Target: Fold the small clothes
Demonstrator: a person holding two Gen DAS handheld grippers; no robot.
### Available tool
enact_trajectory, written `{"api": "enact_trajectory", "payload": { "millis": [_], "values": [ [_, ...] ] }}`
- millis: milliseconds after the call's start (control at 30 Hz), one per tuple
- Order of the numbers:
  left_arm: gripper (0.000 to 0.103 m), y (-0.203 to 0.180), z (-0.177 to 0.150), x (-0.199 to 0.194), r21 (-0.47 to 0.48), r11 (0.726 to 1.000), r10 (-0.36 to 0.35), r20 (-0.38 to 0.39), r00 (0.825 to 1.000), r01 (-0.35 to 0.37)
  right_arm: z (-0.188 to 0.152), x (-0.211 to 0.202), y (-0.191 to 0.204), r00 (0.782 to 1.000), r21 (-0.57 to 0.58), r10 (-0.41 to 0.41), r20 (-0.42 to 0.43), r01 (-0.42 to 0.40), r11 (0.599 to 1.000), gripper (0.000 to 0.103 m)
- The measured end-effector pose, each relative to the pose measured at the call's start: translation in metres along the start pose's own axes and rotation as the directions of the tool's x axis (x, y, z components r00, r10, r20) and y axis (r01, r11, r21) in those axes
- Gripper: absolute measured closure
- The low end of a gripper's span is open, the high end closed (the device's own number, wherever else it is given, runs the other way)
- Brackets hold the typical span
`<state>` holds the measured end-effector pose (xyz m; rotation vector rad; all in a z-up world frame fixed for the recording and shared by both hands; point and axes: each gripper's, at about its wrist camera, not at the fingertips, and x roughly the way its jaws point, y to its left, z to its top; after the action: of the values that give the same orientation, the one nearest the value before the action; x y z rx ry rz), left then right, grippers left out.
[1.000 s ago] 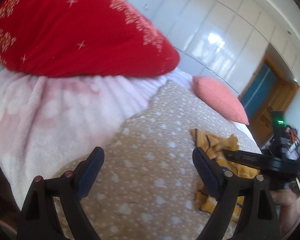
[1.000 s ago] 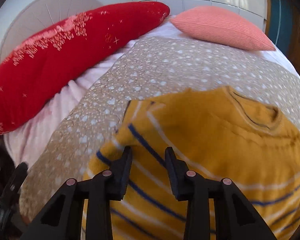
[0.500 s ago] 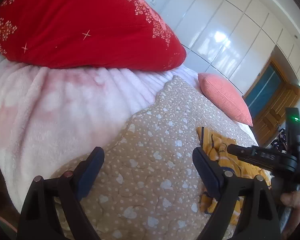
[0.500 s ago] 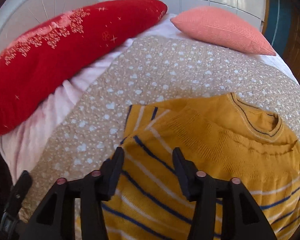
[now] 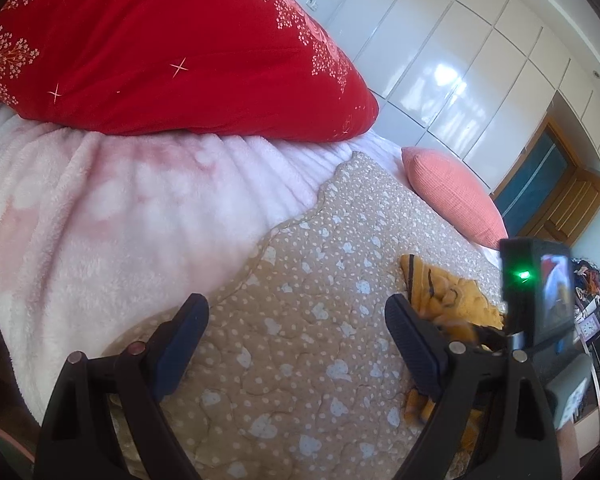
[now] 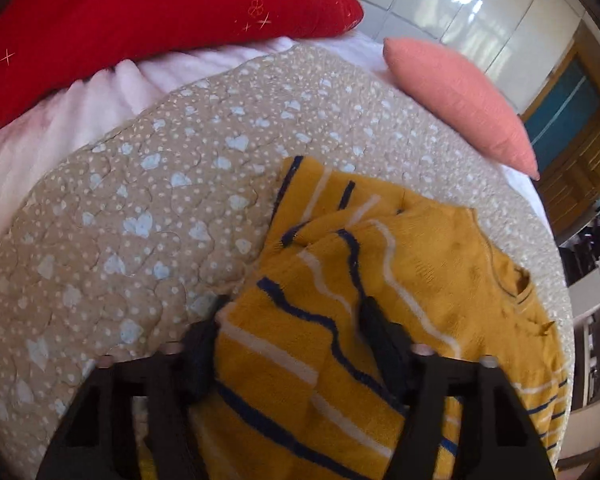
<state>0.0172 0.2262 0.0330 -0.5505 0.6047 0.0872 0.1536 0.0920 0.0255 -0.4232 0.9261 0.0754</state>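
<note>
Right wrist: sweater point(image 6: 420, 248) neckline toward right.

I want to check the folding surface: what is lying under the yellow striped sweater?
The yellow striped sweater lies on the beige quilt with white hearts. Whether anything else is under it cannot be seen, because the sweater covers that area.

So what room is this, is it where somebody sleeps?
Most likely a bedroom. There is a bed with a heart-patterned quilt, a big red pillow and a pink cushion, plus tall white wardrobe doors behind.
</note>
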Motion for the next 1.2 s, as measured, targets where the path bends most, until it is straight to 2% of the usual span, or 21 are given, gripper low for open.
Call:
{"api": "enact_trajectory", "payload": {
  "millis": [67, 200, 367, 467, 600, 667, 700, 767, 800, 867, 900, 933, 967, 1033, 1100, 1167, 1200],
  "values": [
    [0.014, -0.001, 0.0, 0.001, 0.009, 1.0, 0.005, 0.001, 1.0, -0.005, 0.001, -0.012, -0.019, 0.998, 0.065, 0.058, 0.033, -0.06, 0.996, 0.079],
    [0.014, -0.005, -0.001, 0.005, 0.032, 0.999, 0.018, -0.008, 1.0, -0.018, -0.004, -0.043, -0.081, 0.977, 0.203, 0.175, 0.122, -0.197, 0.959, 0.083],
    [0.014, -0.012, -0.004, 0.01, 0.062, 0.998, 0.028, -0.017, 0.999, -0.027, -0.046, -0.075, -0.189, 0.965, 0.383, 0.16, 0.207, -0.23, 0.895, 0.084],
    [0.014, -0.018, -0.006, 0.013, 0.085, 0.996, 0.031, -0.021, 0.999, -0.03, -0.096, -0.075, -0.257, 0.978, 0.514, 0.099, 0.186, -0.183, 0.838, 0.084],
    [0.014, -0.027, -0.011, 0.017, 0.117, 0.992, 0.044, -0.034, 0.998, -0.039, -0.18, -0.054, -0.327, 0.993, 0.69, 0.053, 0.103, -0.11, 0.716, 0.084],
    [0.014, -0.031, -0.014, 0.02, 0.133, 0.99, 0.044, -0.043, 0.998, -0.038, -0.209, -0.044, -0.347, 0.991, 0.738, 0.075, 0.11, -0.132, 0.662, 0.084],
    [0.014, -0.034, -0.015, 0.021, 0.144, 0.989, 0.049, -0.043, 0.998, -0.042, -0.221, -0.038, -0.356, 0.986, 0.752, 0.114, 0.123, -0.167, 0.638, 0.083],
    [0.014, -0.037, -0.018, 0.02, 0.161, 0.986, 0.054, -0.042, 0.998, -0.047, -0.236, -0.037, -0.368, 0.973, 0.778, 0.161, 0.166, -0.23, 0.584, 0.08],
    [0.014, -0.039, -0.019, 0.021, 0.169, 0.984, 0.058, -0.041, 0.997, -0.05, -0.239, -0.042, -0.371, 0.971, 0.786, 0.158, 0.179, -0.238, 0.571, 0.076],
    [0.014, -0.043, -0.022, 0.022, 0.191, 0.979, 0.074, -0.041, 0.996, -0.065, -0.238, -0.059, -0.373, 0.982, 0.791, 0.088, 0.168, -0.187, 0.583, 0.057],
    [0.014, -0.045, -0.024, 0.023, 0.198, 0.978, 0.079, -0.044, 0.996, -0.069, -0.236, -0.074, -0.376, 0.988, 0.789, 0.005, 0.157, -0.128, 0.6, 0.051],
    [0.014, -0.047, -0.026, 0.025, 0.207, 0.976, 0.084, -0.049, 0.995, -0.073, -0.233, -0.089, -0.377, 0.985, 0.786, -0.05, 0.167, -0.102, 0.61, 0.051],
    [0.014, -0.049, -0.027, 0.026, 0.214, 0.974, 0.09, -0.051, 0.995, -0.077, -0.233, -0.1, -0.377, 0.979, 0.783, -0.066, 0.192, -0.112, 0.612, 0.051],
    [0.014, -0.054, -0.031, 0.028, 0.234, 0.968, 0.105, -0.046, 0.993, -0.091, -0.229, -0.124, -0.376, 0.953, 0.754, -0.028, 0.303, -0.221, 0.618, 0.053],
    [0.014, -0.058, -0.035, 0.028, 0.252, 0.963, 0.111, -0.041, 0.993, -0.097, -0.221, -0.143, -0.363, 0.908, 0.673, 0.075, 0.412, -0.359, 0.647, 0.061],
    [0.014, -0.064, -0.038, 0.026, 0.275, 0.956, 0.121, -0.042, 0.992, -0.104, -0.21, -0.15, -0.343, 0.875, 0.575, 0.18, 0.449, -0.437, 0.691, 0.063],
    [0.014, -0.069, -0.039, 0.024, 0.288, 0.952, 0.12, -0.045, 0.992, -0.102, -0.208, -0.149, -0.333, 0.87, 0.551, 0.208, 0.447, -0.451, 0.702, 0.063]
  ]
}}
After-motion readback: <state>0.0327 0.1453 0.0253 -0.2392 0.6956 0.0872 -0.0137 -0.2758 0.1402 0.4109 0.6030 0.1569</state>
